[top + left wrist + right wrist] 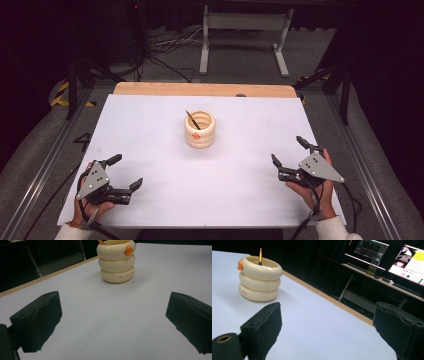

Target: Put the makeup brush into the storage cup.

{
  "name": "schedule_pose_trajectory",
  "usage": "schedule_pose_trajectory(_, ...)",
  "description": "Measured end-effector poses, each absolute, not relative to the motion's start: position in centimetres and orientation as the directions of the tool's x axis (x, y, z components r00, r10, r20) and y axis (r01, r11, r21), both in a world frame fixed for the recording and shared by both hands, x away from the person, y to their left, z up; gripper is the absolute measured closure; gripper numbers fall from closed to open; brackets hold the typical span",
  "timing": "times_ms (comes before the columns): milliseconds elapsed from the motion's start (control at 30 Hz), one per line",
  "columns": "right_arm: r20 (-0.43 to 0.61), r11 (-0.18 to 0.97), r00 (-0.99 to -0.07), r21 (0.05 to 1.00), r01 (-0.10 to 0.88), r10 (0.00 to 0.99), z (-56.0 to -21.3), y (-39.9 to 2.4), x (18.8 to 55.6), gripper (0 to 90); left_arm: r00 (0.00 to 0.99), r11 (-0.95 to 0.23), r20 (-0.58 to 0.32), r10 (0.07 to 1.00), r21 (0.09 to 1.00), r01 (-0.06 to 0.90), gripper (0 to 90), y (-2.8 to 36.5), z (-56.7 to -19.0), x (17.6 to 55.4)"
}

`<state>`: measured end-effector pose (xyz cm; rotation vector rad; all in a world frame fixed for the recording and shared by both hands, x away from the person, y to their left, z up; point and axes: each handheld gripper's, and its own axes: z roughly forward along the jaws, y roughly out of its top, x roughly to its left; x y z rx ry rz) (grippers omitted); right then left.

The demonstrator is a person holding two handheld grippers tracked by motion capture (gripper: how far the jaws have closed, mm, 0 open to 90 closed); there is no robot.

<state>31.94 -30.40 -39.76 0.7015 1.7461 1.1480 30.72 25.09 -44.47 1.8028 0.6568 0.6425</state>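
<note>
A cream ringed holder (200, 129) with a small orange knob stands upright near the middle of the white table top (150, 130). A thin dark pencil (192, 120) leans inside it. My left gripper (125, 171) rests at the near left, open, with nothing between its jaws. My right gripper (288, 150) rests at the near right, open as well. The holder (116, 261) stands ahead of the left gripper (113, 322), well apart. From the right gripper (332, 332) the holder (259, 278) sits off to the left, the pencil tip (260, 256) sticking up.
A wooden strip (202, 90) edges the far side of the table. Beyond it stand a grey metal frame (245, 37) and loose cables on the floor. Monitors (409, 262) and a bottle (374, 265) sit on a desk behind.
</note>
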Motion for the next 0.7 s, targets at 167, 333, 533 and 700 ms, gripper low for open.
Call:
schedule_pose_trajectory(167,-0.376,0.413,-0.427,0.911,-0.007,0.822,-40.1,-31.0,31.6,9.0,0.703,-0.285,0.116,0.702,0.950,0.127,1.3,25.1,-44.5,30.8)
schedule_pose_trajectory(333,-0.378,0.419,-0.422,0.908,0.006,0.824,-40.6,-31.5,31.3,8.9,0.704,-0.285,0.117,0.701,0.950,0.126,1.3,25.1,-44.5,30.8)
schedule_pose_trajectory(533,-0.367,0.421,-0.430,0.906,0.034,0.825,-41.4,-32.1,30.6,8.8,0.703,-0.282,0.115,0.702,0.951,0.126,1.3,25.1,-44.5,30.9)
schedule_pose_trajectory(700,-0.363,0.428,-0.440,0.902,0.055,0.821,-42.0,-32.7,29.9,8.6,0.707,-0.284,0.116,0.698,0.951,0.125,1.3,24.9,-44.5,30.9)
